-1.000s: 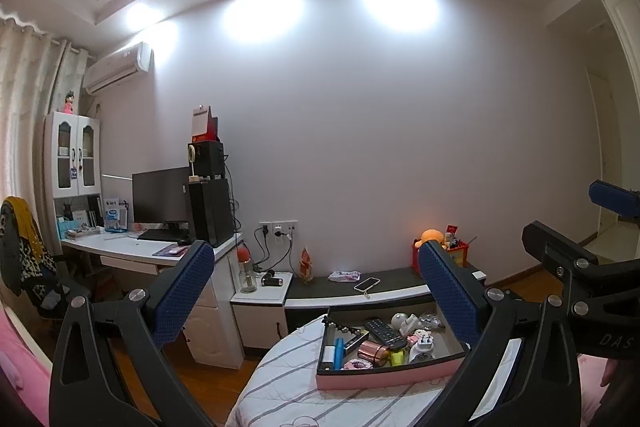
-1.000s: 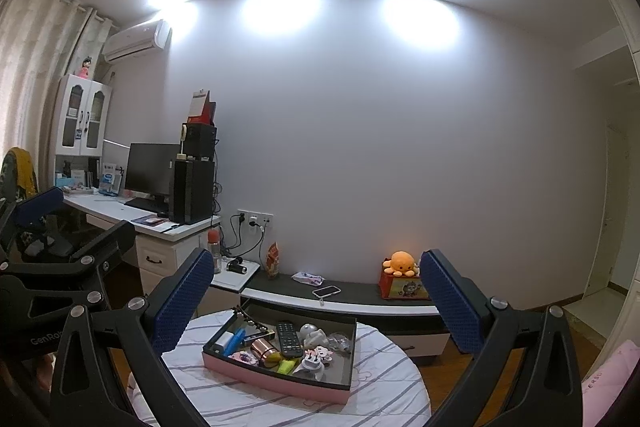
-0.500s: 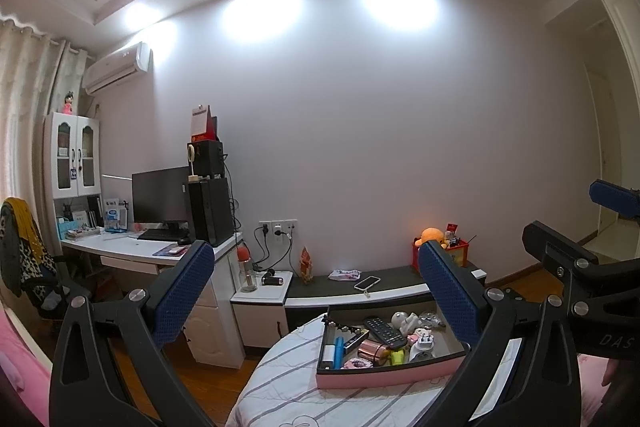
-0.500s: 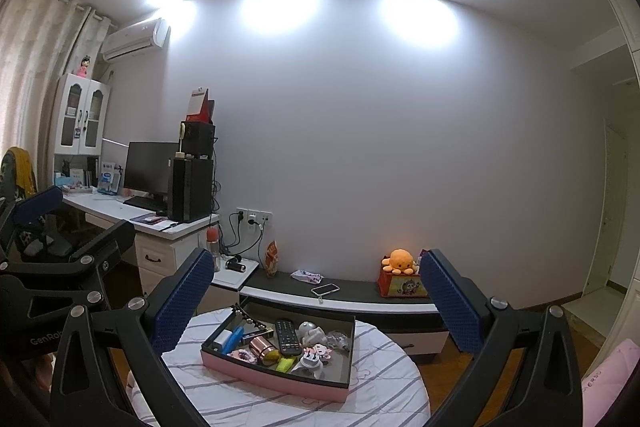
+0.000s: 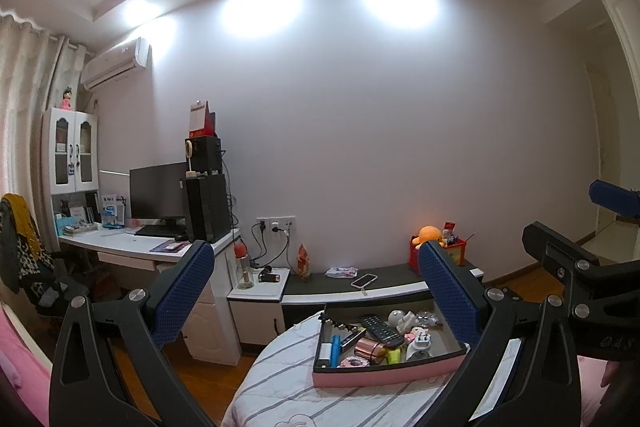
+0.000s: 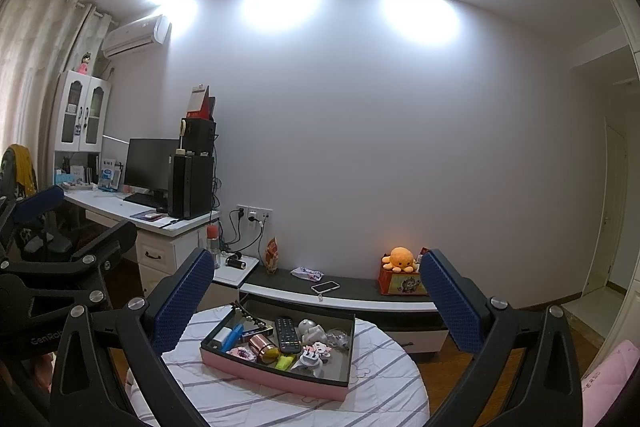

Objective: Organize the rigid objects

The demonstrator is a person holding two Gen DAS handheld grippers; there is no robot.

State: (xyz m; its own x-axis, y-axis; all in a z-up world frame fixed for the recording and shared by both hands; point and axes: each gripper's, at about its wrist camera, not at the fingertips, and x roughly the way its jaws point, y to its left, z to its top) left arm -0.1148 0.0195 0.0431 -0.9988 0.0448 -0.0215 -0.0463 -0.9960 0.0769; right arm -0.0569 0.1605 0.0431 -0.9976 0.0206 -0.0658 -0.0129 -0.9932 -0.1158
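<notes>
A pink-sided tray (image 5: 384, 377) (image 6: 276, 375) sits on a round table with a striped cloth (image 5: 288, 387) (image 6: 384, 387). In it lie a black remote (image 5: 382, 330) (image 6: 287, 335), a copper cylinder (image 5: 368, 347) (image 6: 262, 343), a blue item (image 6: 234, 335), a white plug (image 6: 310, 359) and other small objects. My left gripper (image 5: 320, 291) is open, held above and short of the tray. My right gripper (image 6: 316, 295) is also open, well above the tray, holding nothing.
A low dark bench (image 6: 352, 291) along the wall carries a phone (image 6: 325, 286) and an orange plush on a box (image 6: 400, 267). A white desk (image 6: 160, 223) with monitor and computer tower stands at left. Wood floor surrounds the table.
Both grippers have risen or tilted slightly, so the tray sits a little lower in the right wrist view. Nothing was grasped or released.
</notes>
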